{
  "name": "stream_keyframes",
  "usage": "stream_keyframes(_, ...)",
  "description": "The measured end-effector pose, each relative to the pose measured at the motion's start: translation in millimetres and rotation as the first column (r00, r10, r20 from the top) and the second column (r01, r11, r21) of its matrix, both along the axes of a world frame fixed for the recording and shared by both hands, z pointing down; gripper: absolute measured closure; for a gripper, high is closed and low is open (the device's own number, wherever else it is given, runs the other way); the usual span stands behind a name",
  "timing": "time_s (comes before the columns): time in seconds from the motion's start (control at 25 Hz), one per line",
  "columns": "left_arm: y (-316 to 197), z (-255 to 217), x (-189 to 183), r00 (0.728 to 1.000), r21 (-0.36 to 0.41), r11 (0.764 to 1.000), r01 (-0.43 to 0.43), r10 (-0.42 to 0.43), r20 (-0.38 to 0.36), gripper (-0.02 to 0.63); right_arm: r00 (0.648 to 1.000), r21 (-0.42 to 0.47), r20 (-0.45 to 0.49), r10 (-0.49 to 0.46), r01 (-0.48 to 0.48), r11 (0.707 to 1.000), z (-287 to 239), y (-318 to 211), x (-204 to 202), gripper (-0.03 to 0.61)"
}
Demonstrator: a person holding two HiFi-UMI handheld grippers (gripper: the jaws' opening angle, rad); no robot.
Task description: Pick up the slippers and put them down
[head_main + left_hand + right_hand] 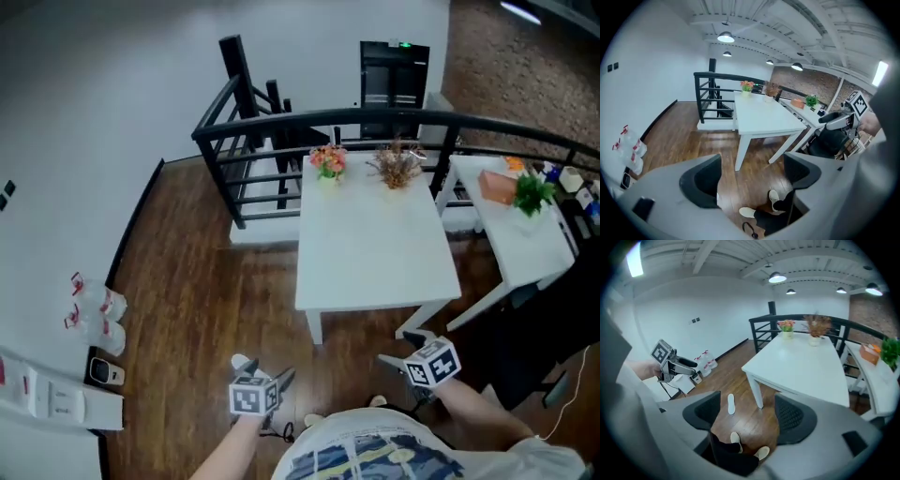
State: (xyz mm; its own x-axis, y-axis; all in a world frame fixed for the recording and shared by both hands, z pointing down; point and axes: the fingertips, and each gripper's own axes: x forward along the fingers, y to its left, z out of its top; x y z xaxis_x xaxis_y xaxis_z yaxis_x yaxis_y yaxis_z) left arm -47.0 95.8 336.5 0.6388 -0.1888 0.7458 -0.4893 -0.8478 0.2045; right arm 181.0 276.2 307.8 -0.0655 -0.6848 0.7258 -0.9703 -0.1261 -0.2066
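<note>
One white slipper [731, 404] lies on the wooden floor left of the table leg. In the head view the slipper [242, 361] shows just past the left gripper's marker cube. My left gripper [274, 382] is held low at the bottom left, open and holding nothing. In its own view the left gripper [750, 176] has its jaws wide apart over bare floor. My right gripper [745, 416] is open too, with floor between its jaws; in the head view the right gripper [401, 349] hangs near the table's front corner. The person's feet [737, 438] in pale footwear stand below.
A white table [375, 253] with two flower pots stands ahead. A black railing [281, 127] runs behind it. A second white table [525, 234] and a black chair [829, 140] are at the right. Water bottles [98, 314] sit by the left wall.
</note>
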Motion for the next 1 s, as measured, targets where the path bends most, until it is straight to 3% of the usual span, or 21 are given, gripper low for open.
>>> stream_keyframes(0.16, 48, -18, 86, 0.998, 0.022, 0.998, -0.057, 0.057, -0.017, 0.195, 0.99, 0.035, 0.049, 0.131, -0.133, 0.99, -12, 96, 68, 0.195)
stream_keyframes(0.36, 68, -21, 168, 0.997, -0.027, 0.997, -0.07, 0.07, 0.008, 0.195, 0.971, 0.087, 0.059, 0.231, -0.235, 0.968, -19, 123, 171, 0.196)
stream_keyframes(0.6, 55, -30, 194, 0.999, -0.014, 0.999, -0.037, 0.037, 0.0, 0.195, 0.966, 0.102, 0.068, 0.249, -0.255, 0.961, -20, 105, 202, 0.196)
stream_keyframes(1.0, 27, -25, 178, 1.0, -0.028, 1.0, 0.007, -0.007, -0.003, 0.195, 0.971, 0.093, 0.063, 0.231, -0.236, 0.967, -20, 72, 197, 0.196)
